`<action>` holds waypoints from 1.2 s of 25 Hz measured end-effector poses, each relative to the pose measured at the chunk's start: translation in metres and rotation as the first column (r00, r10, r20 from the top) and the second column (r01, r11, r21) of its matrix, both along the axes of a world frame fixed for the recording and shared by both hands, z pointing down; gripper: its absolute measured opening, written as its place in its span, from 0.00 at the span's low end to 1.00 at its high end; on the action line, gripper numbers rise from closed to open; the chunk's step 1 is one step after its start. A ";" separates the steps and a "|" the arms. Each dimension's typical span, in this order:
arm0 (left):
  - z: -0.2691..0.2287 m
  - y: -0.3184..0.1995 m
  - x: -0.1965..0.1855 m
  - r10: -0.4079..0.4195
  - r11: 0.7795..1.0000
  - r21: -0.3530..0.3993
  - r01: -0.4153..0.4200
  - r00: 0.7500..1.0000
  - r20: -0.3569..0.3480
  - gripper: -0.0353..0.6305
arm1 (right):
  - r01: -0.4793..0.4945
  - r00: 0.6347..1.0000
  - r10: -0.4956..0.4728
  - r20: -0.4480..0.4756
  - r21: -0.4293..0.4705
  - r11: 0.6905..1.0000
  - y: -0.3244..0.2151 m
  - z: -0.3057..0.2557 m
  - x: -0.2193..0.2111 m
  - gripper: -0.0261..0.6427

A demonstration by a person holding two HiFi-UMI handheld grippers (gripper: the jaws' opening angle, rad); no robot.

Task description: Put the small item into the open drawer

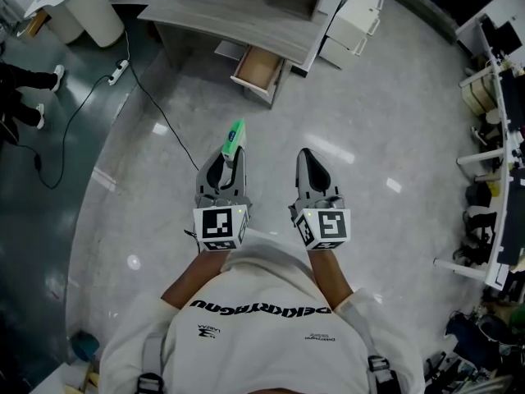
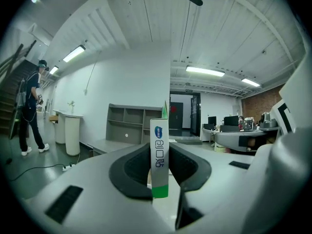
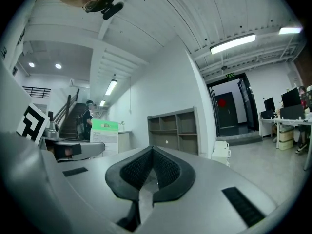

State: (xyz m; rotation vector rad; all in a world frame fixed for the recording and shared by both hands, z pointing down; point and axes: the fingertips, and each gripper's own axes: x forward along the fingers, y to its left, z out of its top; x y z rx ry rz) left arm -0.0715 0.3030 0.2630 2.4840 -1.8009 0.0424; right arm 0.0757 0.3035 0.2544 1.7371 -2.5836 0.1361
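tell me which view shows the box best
Left gripper view: the small box stands close up between the jaws, print visible. Head view shows only its green end past them; right gripper view, one face at left.

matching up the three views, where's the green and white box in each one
Head view: green and white box at centre, sticking forward from the left claw.
Left gripper view: dead centre, clamped upright in the claw.
Right gripper view: left of centre, at mid height.
Shared landmark: the grey desk with shelves.
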 end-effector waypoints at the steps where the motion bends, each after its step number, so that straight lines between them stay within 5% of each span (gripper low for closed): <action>1: -0.001 -0.022 -0.004 0.014 1.000 0.001 -0.014 1.000 0.002 0.19 | -0.011 1.000 0.011 0.002 0.003 1.000 -0.021 -0.002 -0.004 0.08; 10: 0.009 -0.194 -0.032 0.162 0.984 -0.081 -0.156 0.984 0.079 0.19 | -0.066 0.998 0.067 0.019 -0.051 0.997 -0.192 -0.002 -0.057 0.08; 15: 0.030 -0.261 -0.028 0.208 0.973 -0.114 -0.202 0.977 0.047 0.19 | -0.091 0.996 0.092 0.004 -0.065 0.994 -0.253 0.011 -0.066 0.08; 30: 0.135 -0.392 0.002 0.162 0.943 -0.306 -0.129 0.983 0.084 0.19 | -0.066 0.998 0.066 -0.009 -0.223 0.973 -0.369 0.106 -0.032 0.08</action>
